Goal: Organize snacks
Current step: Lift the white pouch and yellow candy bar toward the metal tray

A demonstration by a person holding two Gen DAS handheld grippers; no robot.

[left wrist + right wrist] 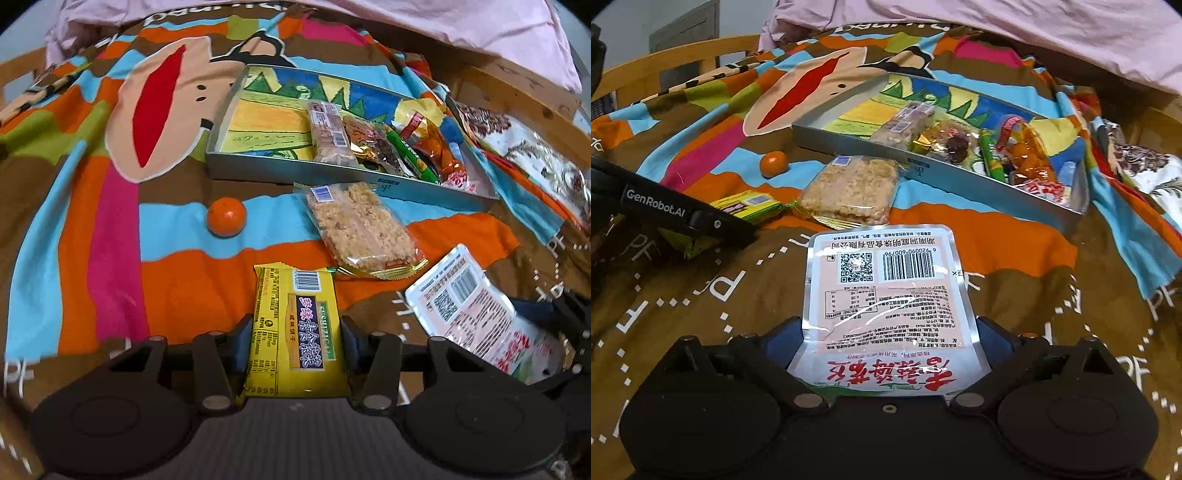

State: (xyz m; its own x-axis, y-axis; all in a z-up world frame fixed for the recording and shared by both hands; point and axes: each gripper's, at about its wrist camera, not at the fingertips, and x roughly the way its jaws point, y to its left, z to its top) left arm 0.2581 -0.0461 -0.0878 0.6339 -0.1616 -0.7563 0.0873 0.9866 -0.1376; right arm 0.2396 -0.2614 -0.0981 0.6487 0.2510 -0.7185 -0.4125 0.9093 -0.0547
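Observation:
My left gripper is shut on a yellow biscuit packet, with a pad against each long side. In the right wrist view that packet shows beside one left finger. My right gripper is shut on a wide white and pink packet, which bows slightly between the pads; the left wrist view shows this packet at lower right. A metal tray holds several snacks at its right end. A rice crisp packet lies in front of it.
A small orange rests on the colourful cartoon blanket. A patterned foil bag lies right of the tray. A pink quilt is bunched at the back, with wooden frame beyond.

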